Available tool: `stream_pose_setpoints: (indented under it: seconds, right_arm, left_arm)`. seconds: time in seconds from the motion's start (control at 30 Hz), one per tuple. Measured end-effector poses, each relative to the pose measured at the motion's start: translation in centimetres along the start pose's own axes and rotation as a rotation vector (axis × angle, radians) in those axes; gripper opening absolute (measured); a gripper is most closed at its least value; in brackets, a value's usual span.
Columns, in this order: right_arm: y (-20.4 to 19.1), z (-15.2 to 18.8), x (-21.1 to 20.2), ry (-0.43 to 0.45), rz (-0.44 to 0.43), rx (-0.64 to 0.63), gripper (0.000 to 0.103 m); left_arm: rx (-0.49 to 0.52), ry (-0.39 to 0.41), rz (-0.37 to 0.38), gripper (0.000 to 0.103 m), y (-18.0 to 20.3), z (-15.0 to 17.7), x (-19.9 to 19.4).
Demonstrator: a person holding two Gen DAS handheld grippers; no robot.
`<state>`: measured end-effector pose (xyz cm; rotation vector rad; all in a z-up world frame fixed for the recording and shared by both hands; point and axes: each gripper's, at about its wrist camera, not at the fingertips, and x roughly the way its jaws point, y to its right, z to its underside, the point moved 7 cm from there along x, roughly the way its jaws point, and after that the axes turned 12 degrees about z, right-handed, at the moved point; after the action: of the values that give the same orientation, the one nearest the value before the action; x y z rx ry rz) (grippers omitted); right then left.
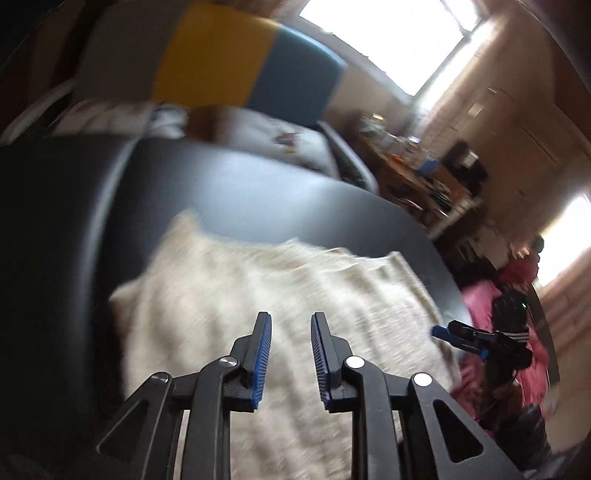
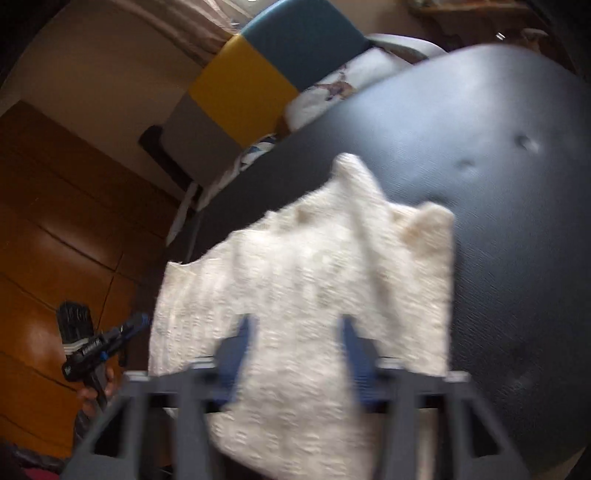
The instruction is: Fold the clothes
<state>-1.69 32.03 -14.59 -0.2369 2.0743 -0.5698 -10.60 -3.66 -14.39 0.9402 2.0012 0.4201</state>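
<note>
Left wrist view first: the left tongs (image 1: 291, 325) are spread, blue pads apart with nothing between them, hanging just over a cream knitted garment (image 1: 266, 306) that lies on the dark leathery worktop (image 1: 236, 184). Off to the side, at the garment's far edge, you can spot the right tongs (image 1: 448, 330), too small there to read.

From the right wrist view, the right tongs (image 2: 295, 328) have the same cream knit (image 2: 314, 273) draped up between and over the pads, so it looks like they're pinching a bit of it. Honestly it's so motion-blurred I can't tell for sure whether they're clamped or just spread under the cloth. The left tongs (image 2: 140, 319) sit near the garment's left edge, with a hand (image 2: 92, 397) gripping the handle below.

Further back, past the worktop edge, a bed with pale printed bedding (image 1: 273, 136) and a headboard (image 1: 221, 55) in grey, yellow and teal panels. Bright window (image 1: 391, 33) beyond that.
</note>
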Motion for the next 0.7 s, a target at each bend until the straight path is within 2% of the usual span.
stream_pose_setpoints:
  seconds: [0.03, 0.07, 0.13, 0.23, 0.3, 0.4, 0.47, 0.53, 0.6, 0.7]
  right_arm:
    - [-1.3, 0.0, 0.3, 0.000, -0.010, -0.041, 0.093]
    - [-2.7, 0.0, 0.6, -0.001, -0.020, -0.082, 0.093]
    - [-4.5, -0.1, 1.5, -0.004, 0.035, -0.176, 0.093]
    - [-6.5, -0.7, 2.7, -0.004, 0.121, -0.306, 0.093]
    - [-7.2, -1.5, 4.3, -0.007, 0.146, -0.350, 0.093]
    - [-8.2, -2.9, 6.7, -0.013, 0.182, -0.413, 0.092]
    - [-8.6, -3.5, 8.4, -0.025, 0.217, -0.451, 0.077]
    - [-8.5, -3.6, 10.3, -0.056, 0.262, -0.474, 0.049]
    - [-8.2, -3.4, 11.5, -0.071, 0.296, -0.485, 0.031]
    - [-7.9, -3.0, 11.8, -0.047, 0.325, -0.503, 0.027]
  left_arm:
    - [0.051, -0.029, -0.001, 0.025, 0.5, -1.1, 1.1]
    - [0.084, -0.054, -0.013, 0.025, 0.7, -1.7, 2.2]
    - [0.123, -0.123, -0.003, 0.025, 0.7, -2.7, 4.5]
    - [0.143, -0.222, 0.001, 0.026, -0.1, -3.1, 7.2]
    - [0.161, -0.266, -0.030, 0.026, -1.4, -2.9, 8.4]
    - [0.140, -0.289, -0.059, 0.026, -3.7, -2.5, 7.9]
    - [0.117, -0.279, -0.065, 0.026, -4.8, -2.1, 6.8]
    - [0.106, -0.273, -0.072, 0.027, -5.4, -1.6, 6.2]
    - [0.111, -0.271, -0.079, 0.029, -5.4, -1.0, 6.3]
    - [0.117, -0.268, -0.091, 0.031, -5.4, -0.1, 6.4]
